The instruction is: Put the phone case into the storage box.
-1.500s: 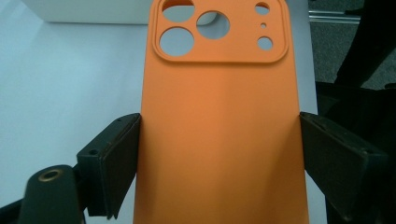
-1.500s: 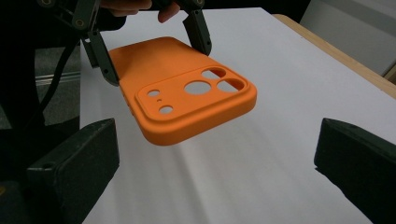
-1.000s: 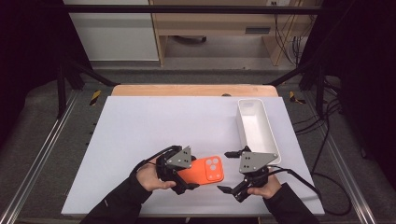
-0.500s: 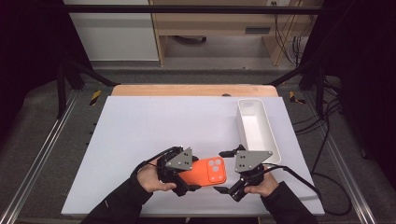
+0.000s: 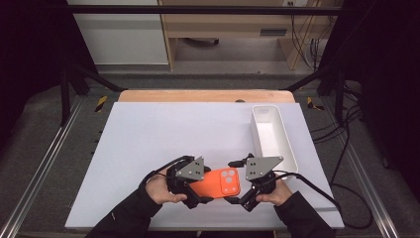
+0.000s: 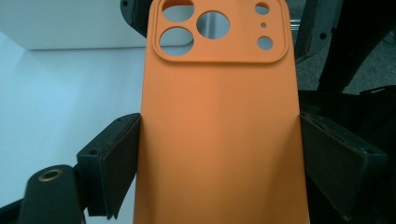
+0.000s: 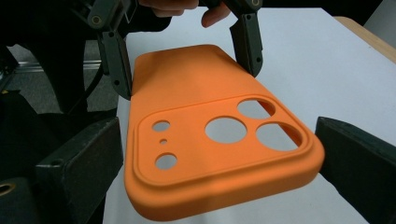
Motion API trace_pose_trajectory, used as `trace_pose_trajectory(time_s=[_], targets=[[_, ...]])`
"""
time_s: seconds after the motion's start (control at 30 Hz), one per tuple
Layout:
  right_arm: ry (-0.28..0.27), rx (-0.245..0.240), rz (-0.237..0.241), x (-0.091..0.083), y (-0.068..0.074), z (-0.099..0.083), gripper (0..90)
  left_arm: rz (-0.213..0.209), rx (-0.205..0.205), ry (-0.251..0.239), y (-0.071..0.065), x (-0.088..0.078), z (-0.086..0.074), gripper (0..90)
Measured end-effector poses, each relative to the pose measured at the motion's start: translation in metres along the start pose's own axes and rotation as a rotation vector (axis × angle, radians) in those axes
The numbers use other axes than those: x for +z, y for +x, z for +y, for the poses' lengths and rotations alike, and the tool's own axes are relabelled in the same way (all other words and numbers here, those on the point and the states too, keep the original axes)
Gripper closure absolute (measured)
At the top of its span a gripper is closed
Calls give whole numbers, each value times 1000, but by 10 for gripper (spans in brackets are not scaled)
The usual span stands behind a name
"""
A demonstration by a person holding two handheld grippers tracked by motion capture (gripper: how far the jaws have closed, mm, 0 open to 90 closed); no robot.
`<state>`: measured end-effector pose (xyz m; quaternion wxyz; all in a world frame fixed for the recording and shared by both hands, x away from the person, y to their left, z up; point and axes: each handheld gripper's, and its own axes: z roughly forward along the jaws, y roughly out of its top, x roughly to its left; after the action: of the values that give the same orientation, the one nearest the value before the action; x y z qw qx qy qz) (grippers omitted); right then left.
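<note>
While L gripper (image 5: 198, 191) clamps case (image 5: 218, 183), R gripper's (image 5: 245, 183) closing.

Black sleeves are covering both forearms; the left gripper (image 5: 198, 191) and right gripper (image 5: 246, 191) are wearing grey three-cornered plates, trailing black cables.

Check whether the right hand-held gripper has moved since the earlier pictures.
Yes. The right hand-held gripper shifted left, away from the white rectangular plastic tray, toward the orange silicone phone case.
</note>
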<state>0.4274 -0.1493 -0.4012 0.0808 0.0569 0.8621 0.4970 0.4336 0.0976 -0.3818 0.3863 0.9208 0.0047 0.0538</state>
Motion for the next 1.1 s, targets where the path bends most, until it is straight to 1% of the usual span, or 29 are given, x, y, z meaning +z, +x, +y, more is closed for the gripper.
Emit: trace_pose_trajectory(time_s=[0.17, 0.27, 0.5, 0.83, 1.1], targets=[[11, -2, 22, 4, -1, -1, 58, -6, -1, -4, 0, 0, 0, 156], [7, -3, 23, 5, -2, -1, 63, -6, -1, -2, 0, 0, 0, 156], [-4, -19, 46, 5, -2, -2, 109, -15, -7, -5, 0, 2, -1, 156], [-18, -45, 70, 6, -1, -2, 123, -34, 4, 1, 0, 3, -1, 156], [-26, -40, 81, 5, -1, -2, 129, -40, 0, -9, -1, 3, -1, 156]])
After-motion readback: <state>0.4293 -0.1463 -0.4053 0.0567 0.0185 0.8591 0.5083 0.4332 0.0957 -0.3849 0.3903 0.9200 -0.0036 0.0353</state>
